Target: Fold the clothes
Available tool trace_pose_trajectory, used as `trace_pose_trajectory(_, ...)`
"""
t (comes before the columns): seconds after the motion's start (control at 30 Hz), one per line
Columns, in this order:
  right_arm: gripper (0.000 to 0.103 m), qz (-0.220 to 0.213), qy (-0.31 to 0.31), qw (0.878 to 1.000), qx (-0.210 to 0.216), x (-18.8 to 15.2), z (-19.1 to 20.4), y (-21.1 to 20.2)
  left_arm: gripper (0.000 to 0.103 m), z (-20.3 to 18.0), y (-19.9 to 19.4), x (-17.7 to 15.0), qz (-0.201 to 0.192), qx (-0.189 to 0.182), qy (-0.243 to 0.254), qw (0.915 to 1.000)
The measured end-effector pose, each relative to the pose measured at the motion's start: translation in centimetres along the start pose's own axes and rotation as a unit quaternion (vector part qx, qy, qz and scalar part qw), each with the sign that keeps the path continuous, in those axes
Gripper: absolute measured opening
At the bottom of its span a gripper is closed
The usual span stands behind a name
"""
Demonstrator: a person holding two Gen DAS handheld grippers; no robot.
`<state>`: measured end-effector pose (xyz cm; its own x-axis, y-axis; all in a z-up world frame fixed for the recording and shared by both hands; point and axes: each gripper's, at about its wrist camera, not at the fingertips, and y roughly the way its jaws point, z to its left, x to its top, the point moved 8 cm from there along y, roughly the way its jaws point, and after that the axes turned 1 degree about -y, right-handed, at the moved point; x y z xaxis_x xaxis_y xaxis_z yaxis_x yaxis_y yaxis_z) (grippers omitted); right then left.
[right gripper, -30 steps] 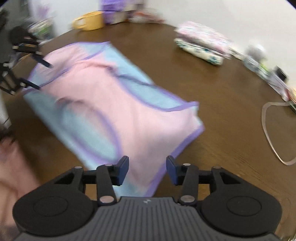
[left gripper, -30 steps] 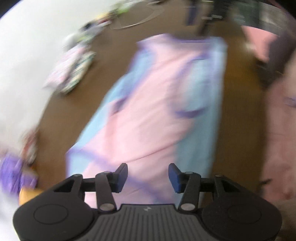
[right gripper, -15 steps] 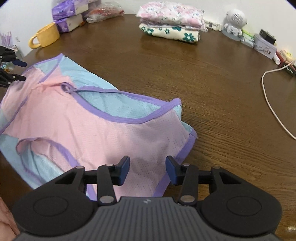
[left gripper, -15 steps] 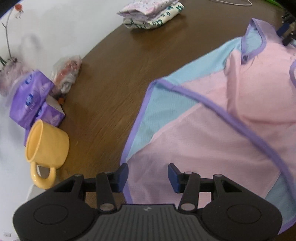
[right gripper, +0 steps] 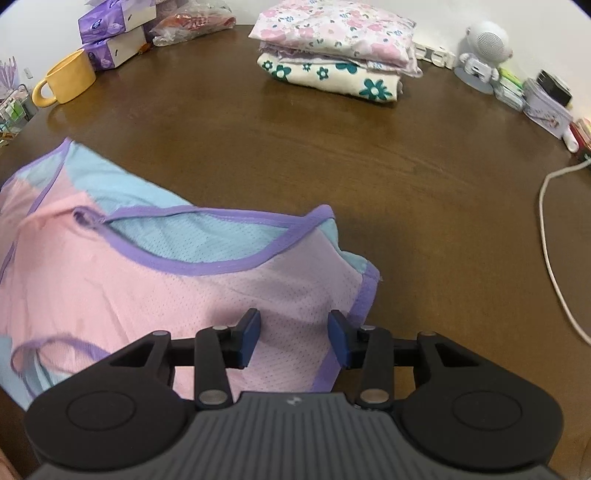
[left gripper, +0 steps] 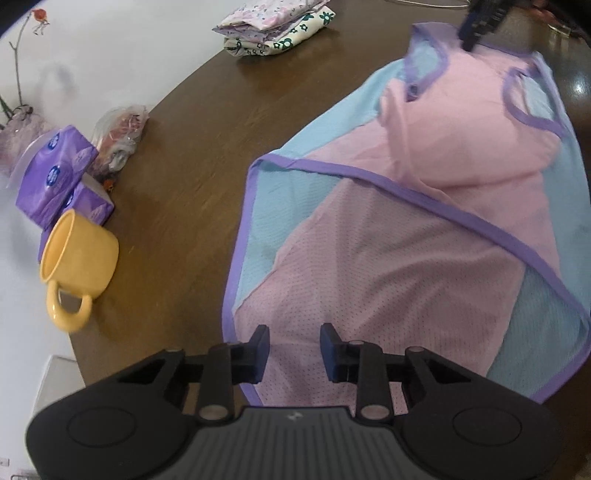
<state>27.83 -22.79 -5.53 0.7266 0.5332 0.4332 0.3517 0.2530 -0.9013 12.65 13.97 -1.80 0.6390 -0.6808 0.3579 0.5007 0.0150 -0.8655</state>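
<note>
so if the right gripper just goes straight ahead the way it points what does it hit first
Most likely the pink shirt: the right gripper has its open fingers over the pink mesh near the purple hem. Beyond that lies bare table, then the folded clothes. Its height above the cloth is unclear.

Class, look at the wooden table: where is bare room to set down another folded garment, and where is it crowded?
Bare wood lies between the pink and blue top, the folded floral stack and the white cable. A smaller patch separates the top from the yellow mug. The far rim is crowded: tissue packs, white speaker.
</note>
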Motion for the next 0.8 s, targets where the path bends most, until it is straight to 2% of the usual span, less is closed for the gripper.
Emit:
trace_pose_trajectory(0.2,0.041,-0.001,-0.027,1.000,-0.001,-1.0,0.6,-0.4,0.032,1.1,0.3,0.1,0.000,0.005,-0.038,0.9993)
trace_pose_trajectory(0.43,0.041,-0.001,-0.059,0.998,-0.009,-3.3,1.4,-1.6,0.032,1.7,0.8,0.5,-0.004,0.012,-0.047,0.9988)
trace_pose_trajectory(0.5,0.041,-0.002,-0.058,0.998,-0.010,-3.3,1.5,-1.8,0.037,1.7,0.7,0.5,-0.006,0.017,-0.051,0.9985)
trace_pose_trajectory(0.6,0.043,-0.035,-0.039,0.998,0.019,-3.1,2.0,-3.3,0.043,1.9,-0.6,0.8,-0.044,0.021,-0.081,0.9955)
trace_pose_trajectory(0.63,0.048,-0.054,-0.031,0.998,0.033,-3.1,2.4,-4.2,0.051,2.1,-1.3,0.9,-0.062,0.024,-0.098,0.9930)
trace_pose_trajectory(0.67,0.051,-0.075,-0.027,0.996,0.043,-3.2,3.0,-5.2,0.065,2.1,-2.0,1.0,-0.083,0.030,-0.117,0.9892)
trace_pose_trajectory(0.7,0.057,-0.094,-0.023,0.994,0.052,-3.4,3.5,-6.1,0.071,1.9,-2.7,1.0,-0.101,0.036,-0.131,0.9855)
trace_pose_trajectory(0.73,0.063,-0.108,-0.024,0.992,0.058,-3.7,4.2,-6.8,0.083,1.7,-3.4,1.0,-0.118,0.040,-0.145,0.9816)
trace_pose_trajectory(0.8,0.072,-0.122,-0.018,0.990,0.071,-4.6,5.6,-7.5,0.085,0.4,-4.1,0.8,-0.141,0.038,-0.155,0.9771)
